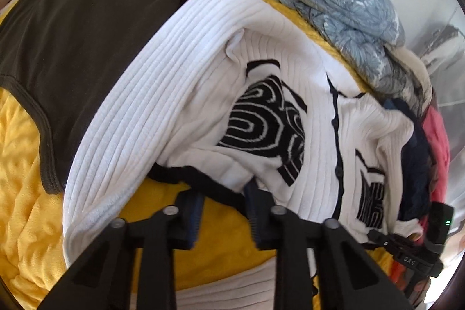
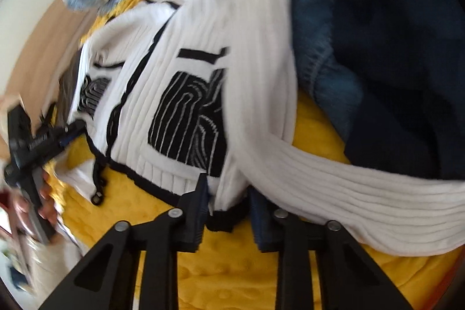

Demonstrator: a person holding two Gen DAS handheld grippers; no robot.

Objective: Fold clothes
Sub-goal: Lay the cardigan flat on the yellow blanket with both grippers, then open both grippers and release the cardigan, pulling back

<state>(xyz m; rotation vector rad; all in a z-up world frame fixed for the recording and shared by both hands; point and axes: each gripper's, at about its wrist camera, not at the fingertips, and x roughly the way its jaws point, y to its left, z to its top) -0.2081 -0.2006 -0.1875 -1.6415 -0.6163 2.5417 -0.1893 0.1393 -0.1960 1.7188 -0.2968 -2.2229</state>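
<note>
My left gripper and right gripper each pinch the black-trimmed hem of the white ribbed cardigan with black patterned pockets, spread on yellow fleece blanket. Pad contact hidden under folds; right view blurred.

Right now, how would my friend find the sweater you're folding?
Look at the yellow blanket covering the bed. In its middle, between a flat dark brown top and a heap of dark blue clothes, lies the ribbed white cardigan. It alone has black trim, a button line and black swirly-lined pockets.
</note>
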